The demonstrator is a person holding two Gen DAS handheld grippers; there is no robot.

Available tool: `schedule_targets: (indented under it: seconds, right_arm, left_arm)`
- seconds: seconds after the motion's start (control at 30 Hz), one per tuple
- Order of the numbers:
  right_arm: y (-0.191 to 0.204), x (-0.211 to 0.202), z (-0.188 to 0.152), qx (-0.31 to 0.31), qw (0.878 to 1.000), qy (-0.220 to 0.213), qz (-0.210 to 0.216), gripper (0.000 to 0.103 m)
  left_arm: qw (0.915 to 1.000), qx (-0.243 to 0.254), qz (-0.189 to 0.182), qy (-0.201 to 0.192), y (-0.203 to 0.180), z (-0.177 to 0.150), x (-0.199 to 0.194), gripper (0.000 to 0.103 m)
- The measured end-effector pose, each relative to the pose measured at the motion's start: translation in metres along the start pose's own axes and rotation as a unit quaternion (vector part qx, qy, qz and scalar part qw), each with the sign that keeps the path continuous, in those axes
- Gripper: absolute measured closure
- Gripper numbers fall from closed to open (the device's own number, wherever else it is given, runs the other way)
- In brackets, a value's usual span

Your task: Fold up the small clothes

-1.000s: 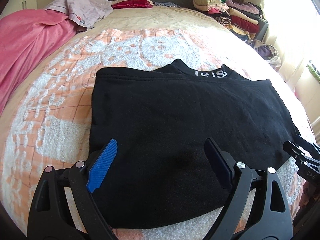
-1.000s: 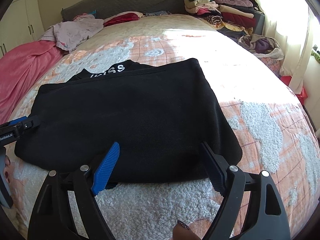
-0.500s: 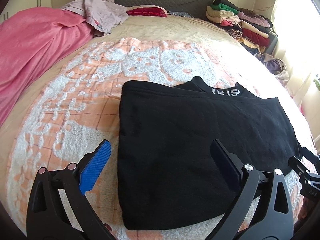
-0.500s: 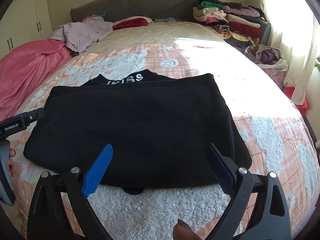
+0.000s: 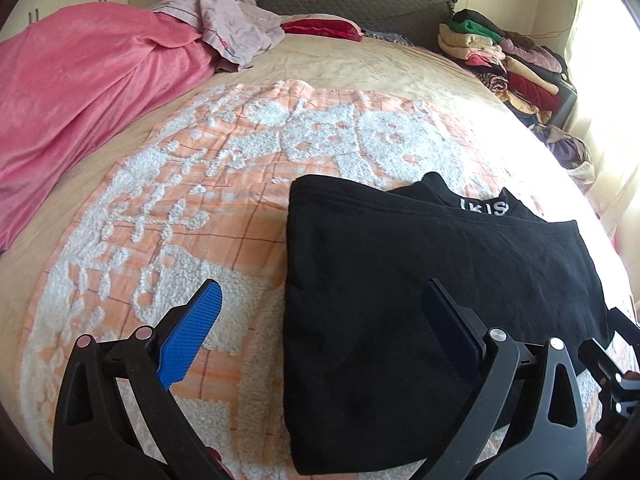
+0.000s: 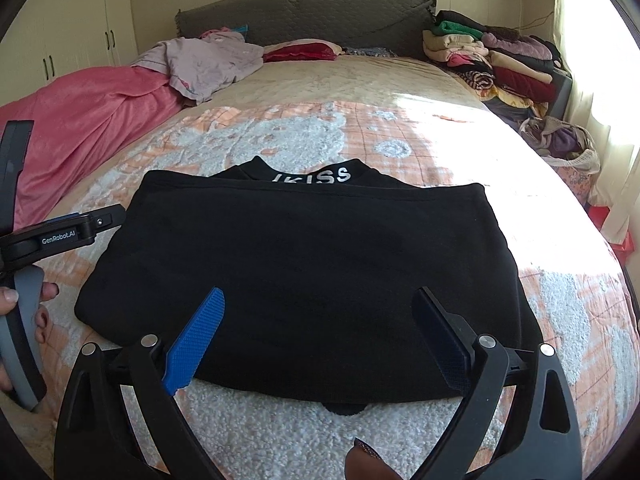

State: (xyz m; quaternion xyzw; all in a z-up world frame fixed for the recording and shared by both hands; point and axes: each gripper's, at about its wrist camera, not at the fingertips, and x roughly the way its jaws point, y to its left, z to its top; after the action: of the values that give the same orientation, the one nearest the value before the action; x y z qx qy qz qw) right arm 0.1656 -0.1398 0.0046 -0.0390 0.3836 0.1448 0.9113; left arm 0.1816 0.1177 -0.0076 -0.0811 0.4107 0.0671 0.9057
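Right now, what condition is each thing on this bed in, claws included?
Black garment: folded flat on the bedspread, lettered collar showing at the far edge, nothing gripping it.
Left claw: open, empty, jaws just widened.
Right claw: open, empty, jaws just widened.
Pink blanket: rumpled.
Lilac garment: crumpled, unfolded.
Clothes stack: folded, piled.

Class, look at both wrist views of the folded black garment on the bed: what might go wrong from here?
1. The black garment has a flap poking out under its near edge, so another fold may trap a lump.
2. The left gripper straddles its side edge; closing there may drag the layers askew.
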Motion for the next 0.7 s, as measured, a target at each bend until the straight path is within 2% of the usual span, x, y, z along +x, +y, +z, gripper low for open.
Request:
schedule_targets:
  seconds: [0.3,0.7]
  right_arm:
    - [0.035,0.009,0.003,-0.044,0.999,0.004,0.028,0.009]
    - [0.082,0.022,-0.01,-0.113,0.991,0.012,0.068,0.007]
  left_arm:
    - [0.9997,-0.007,0.024,0.005,0.013,0.005,0.009,0.01]
    - [0.9979,-0.05,0.022,0.034,0.043,0.015,0.032,0.01]
